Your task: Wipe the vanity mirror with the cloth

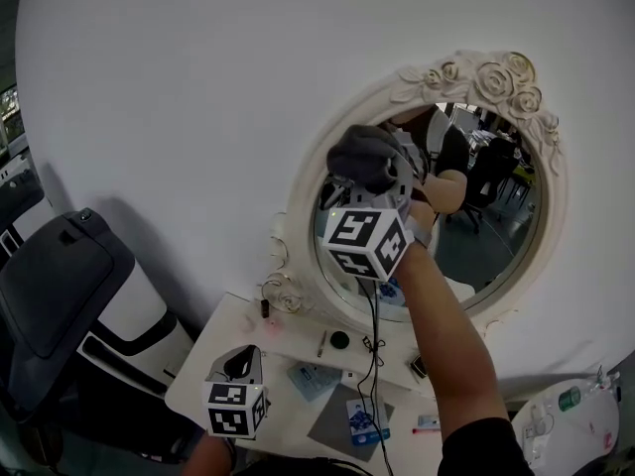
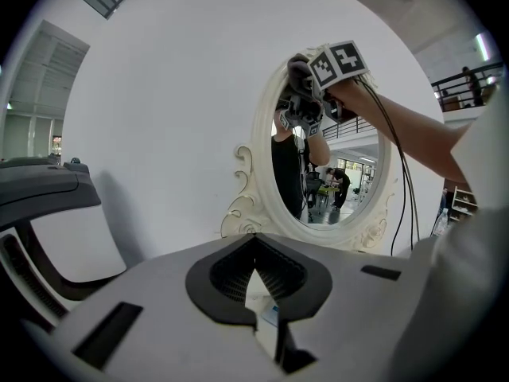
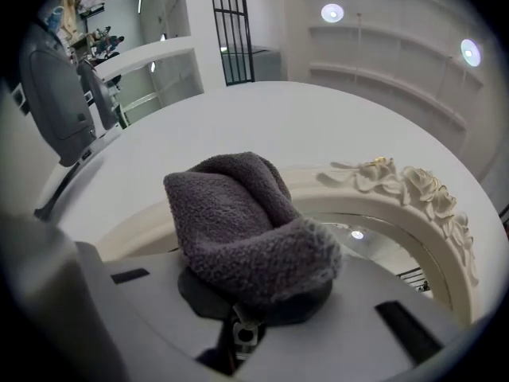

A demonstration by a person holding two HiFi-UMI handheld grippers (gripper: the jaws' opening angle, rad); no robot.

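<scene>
The oval vanity mirror (image 1: 496,216) in its white rose-carved frame (image 1: 476,77) stands on a white table against the wall. My right gripper (image 1: 382,172) is raised to the glass's upper left and is shut on a bunched dark grey cloth (image 1: 365,155), which lies against the mirror by the frame. In the right gripper view the cloth (image 3: 238,221) covers the fingertips, with the frame (image 3: 398,185) just beyond. My left gripper (image 1: 241,365) hangs low over the table's left end, shut and holding nothing. The left gripper view shows the mirror (image 2: 334,181) and the cloth (image 2: 301,74) high on it.
The white table (image 1: 288,335) carries small items: a black round knob (image 1: 339,340), cards, a grey mat (image 1: 342,419) and a black cable (image 1: 375,365). A dark chair (image 1: 60,276) stands at the left. A white container (image 1: 571,429) sits at bottom right.
</scene>
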